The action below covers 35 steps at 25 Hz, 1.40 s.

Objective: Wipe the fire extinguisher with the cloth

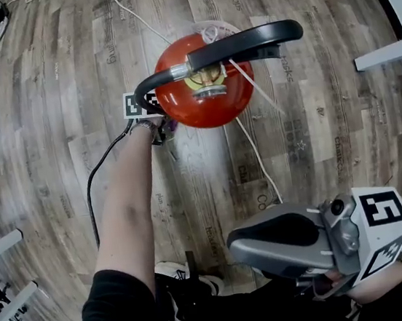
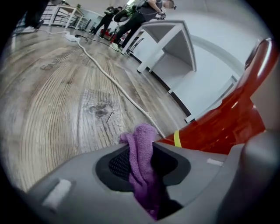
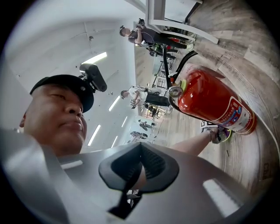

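My left gripper (image 2: 143, 164) is clamped on the purple cloth (image 2: 142, 135) - a bunched fold runs up between the 2 jaws and a tuft pokes out past their tips. The fire extinguisher (image 1: 196, 98) stands upright on the wooden floor (image 1: 46, 103). From my head view I look straight down on its red dome, with the black hose (image 1: 244, 40) arching over the top. My left arm reaches down to its left flank, low on the body.

In the left gripper view the red wall fills the right side, and the cloth tuft sits just beside it. I cannot tell whether the 2 are touching yet. My right gripper (image 3: 139, 162) is pressed together with nothing in it - it hangs well apart from the extinguisher, close to my body, and takes no part for now.

So the first step is settled, since the cloth is picked up and held firmly. I judge that the wiping itself is at its start or about to start. The red surface shows no streak or mark that would tell me which parts are already clean. What is left, as I see it, is the real work: press the cloth onto the flank, stroke along the body and work around to the far side and the top. A white cable (image 2: 109, 78) lies on the floor nearby, clear of my cloth.
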Motion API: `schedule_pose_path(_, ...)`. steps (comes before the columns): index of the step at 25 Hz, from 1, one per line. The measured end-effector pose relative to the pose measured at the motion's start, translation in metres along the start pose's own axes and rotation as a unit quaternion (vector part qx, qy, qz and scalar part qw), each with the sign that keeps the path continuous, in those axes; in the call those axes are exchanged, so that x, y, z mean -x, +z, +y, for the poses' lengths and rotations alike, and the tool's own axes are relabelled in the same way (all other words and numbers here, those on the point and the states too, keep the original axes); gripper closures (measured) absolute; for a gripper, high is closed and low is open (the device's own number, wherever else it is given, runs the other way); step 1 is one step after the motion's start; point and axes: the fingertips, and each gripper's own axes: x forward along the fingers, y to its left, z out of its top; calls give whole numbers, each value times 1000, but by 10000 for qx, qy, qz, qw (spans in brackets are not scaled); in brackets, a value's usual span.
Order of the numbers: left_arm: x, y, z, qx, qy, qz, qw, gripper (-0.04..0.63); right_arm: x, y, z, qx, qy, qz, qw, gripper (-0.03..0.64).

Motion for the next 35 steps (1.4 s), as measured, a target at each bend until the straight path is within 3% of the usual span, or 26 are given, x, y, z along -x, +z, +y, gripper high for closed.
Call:
schedule_pose_path(6,0,-13,12,285,320,-60,9991,486,-2,-4,3,89,-45,27,9999,614)
schedule_pose_path(9,8,-7,11,472,121,-336,9982,483,-5,-6,10,172,2,38,9998,614)
schedule_pose_path(12,31,14,-18,723,-797,-816,9908,483,-11,-12,14,246,39,86,9997,615)
schedule_pose_path(15,72,40,-78,1135,-2126,-1187,9633,482,-14,-20,15,423,38,134,9990,614)
schedule_pose_path(17,102,58,-110,1152,-2628,-1436,9471,483,-14,-25,13,626,14,158,9979,614)
schedule_pose_path(20,144,78,-156,692,-3030,-1673,9356,483,-22,-30,19,681,62,193,9975,614)
schedule_pose_path(25,215,113,-225,-383,-3167,-2193,9220,483,-37,-41,24,817,164,327,9960,614)
schedule_pose_path(28,253,129,-280,-1291,-3244,-2398,9059,483,-46,-47,30,772,241,401,9959,614)
schedule_pose_path(30,267,133,-315,-2324,-2879,-2452,8961,483,-48,-51,30,827,273,443,9952,614)
schedule_pose_path(31,268,132,-328,-3054,-2466,-2451,8865,482,-49,-52,31,847,288,455,9950,614)
schedule_pose_path(32,266,128,-338,-3865,-1971,-2402,8684,482,-50,-52,32,845,303,460,9949,614)
schedule_pose_path(33,261,120,-343,-4698,-1430,-2288,8405,482,-51,-52,33,824,322,462,9950,614)
schedule_pose_path(35,245,101,-335,-6186,-200,-1852,7633,482,-53,-53,33,824,339,472,9949,614)
